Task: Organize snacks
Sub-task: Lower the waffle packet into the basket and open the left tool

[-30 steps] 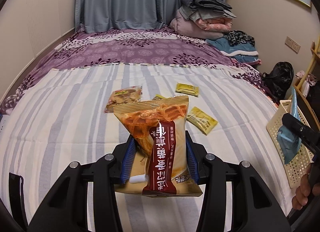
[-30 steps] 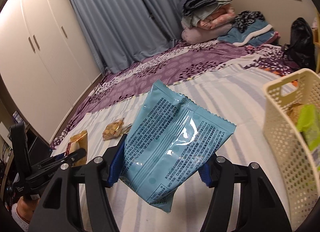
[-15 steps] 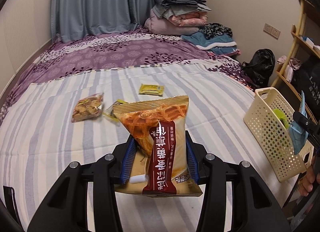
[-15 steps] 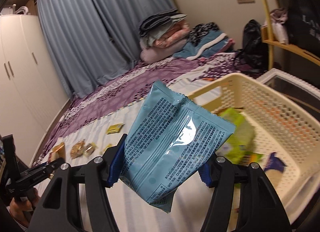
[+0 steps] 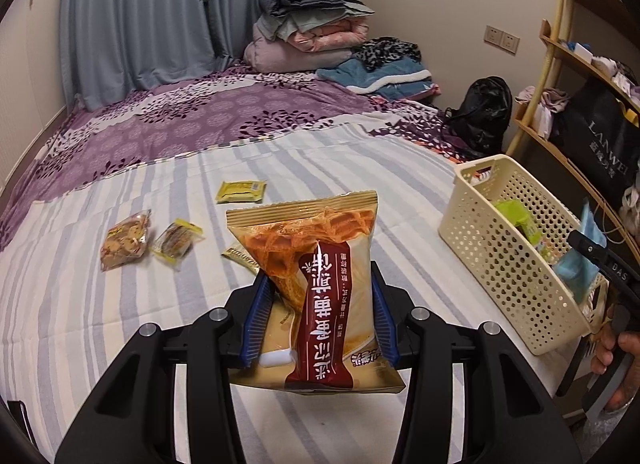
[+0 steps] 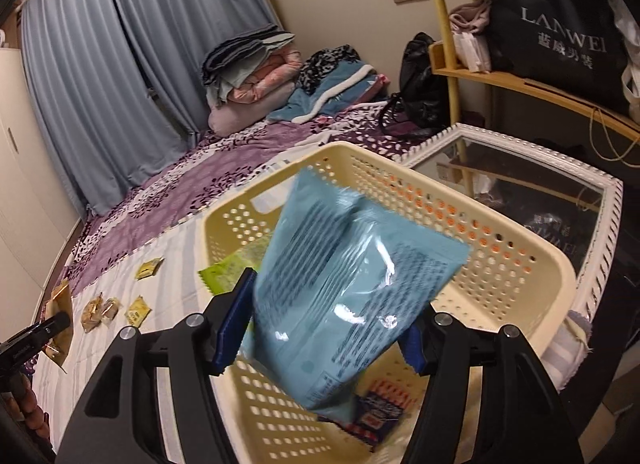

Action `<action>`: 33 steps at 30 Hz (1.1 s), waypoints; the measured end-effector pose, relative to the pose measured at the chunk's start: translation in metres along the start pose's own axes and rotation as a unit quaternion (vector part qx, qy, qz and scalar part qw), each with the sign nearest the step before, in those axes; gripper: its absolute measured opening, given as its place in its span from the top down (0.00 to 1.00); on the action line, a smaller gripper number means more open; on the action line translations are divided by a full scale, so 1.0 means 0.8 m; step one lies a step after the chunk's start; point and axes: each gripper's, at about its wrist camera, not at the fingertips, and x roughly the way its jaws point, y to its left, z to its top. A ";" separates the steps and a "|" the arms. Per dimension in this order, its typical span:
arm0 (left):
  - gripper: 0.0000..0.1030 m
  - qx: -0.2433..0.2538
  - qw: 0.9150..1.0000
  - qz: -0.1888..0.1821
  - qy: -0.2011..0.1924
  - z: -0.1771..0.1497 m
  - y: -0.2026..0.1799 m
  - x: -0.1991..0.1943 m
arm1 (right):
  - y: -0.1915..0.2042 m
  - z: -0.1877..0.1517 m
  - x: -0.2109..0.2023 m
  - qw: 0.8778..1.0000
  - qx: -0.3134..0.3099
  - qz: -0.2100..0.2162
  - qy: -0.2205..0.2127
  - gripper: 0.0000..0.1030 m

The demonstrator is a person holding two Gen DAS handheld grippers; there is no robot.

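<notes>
My left gripper (image 5: 320,290) is shut on an orange-and-tan waffle snack packet (image 5: 320,248), held upright above the striped bedspread (image 5: 120,324). The cream perforated basket (image 5: 500,256) stands to its right. In the right wrist view, my right gripper (image 6: 332,316) hangs over that basket (image 6: 532,248). Its jaws are opening. The light blue packet (image 6: 352,276) between them is blurred and tilted, slipping down into the basket. A green packet (image 6: 228,272) and a dark blue one (image 6: 380,412) lie inside.
Several loose snacks lie on the bedspread: a yellow packet (image 5: 241,191), a cookie bag (image 5: 124,240) and a small wrapped one (image 5: 176,240). Beyond the basket are a white-framed mirror (image 6: 520,184), a wooden shelf (image 6: 520,84) and a black bag (image 5: 480,112). Folded bedding (image 5: 312,32) is at the back.
The right gripper swung from over the bed to above the basket, its jaws widened, and the blue packet tipped and began to drop. The left gripper carried its packet rightward, closer to the basket.
</notes>
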 end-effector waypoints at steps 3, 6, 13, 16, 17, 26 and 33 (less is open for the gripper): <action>0.55 0.015 1.000 -0.008 -0.001 0.004 -0.017 0.001 | -0.012 0.002 -0.008 1.000 0.014 -0.002 -0.011 0.22; 0.55 0.030 0.999 -0.018 -0.003 0.011 -0.036 0.002 | -0.023 0.004 -0.013 1.000 0.020 -0.006 -0.022 0.22; 0.55 0.072 0.996 -0.048 -0.002 0.023 -0.094 0.007 | -0.029 0.007 -0.024 0.998 0.020 -0.024 -0.048 0.22; 0.55 0.098 0.993 -0.065 0.000 0.026 -0.126 0.011 | -0.036 0.010 -0.030 0.998 0.019 -0.029 -0.059 0.22; 0.55 0.108 0.992 -0.070 0.002 0.026 -0.137 0.013 | -0.039 0.011 -0.031 0.997 0.022 -0.029 -0.061 0.22; 0.55 0.167 0.976 -0.137 0.011 0.028 -0.230 0.020 | -0.064 0.015 -0.044 0.995 0.041 -0.040 -0.078 0.22; 0.55 0.193 0.961 -0.197 0.016 0.022 -0.292 0.022 | -0.079 0.017 -0.056 0.993 0.053 -0.051 -0.091 0.22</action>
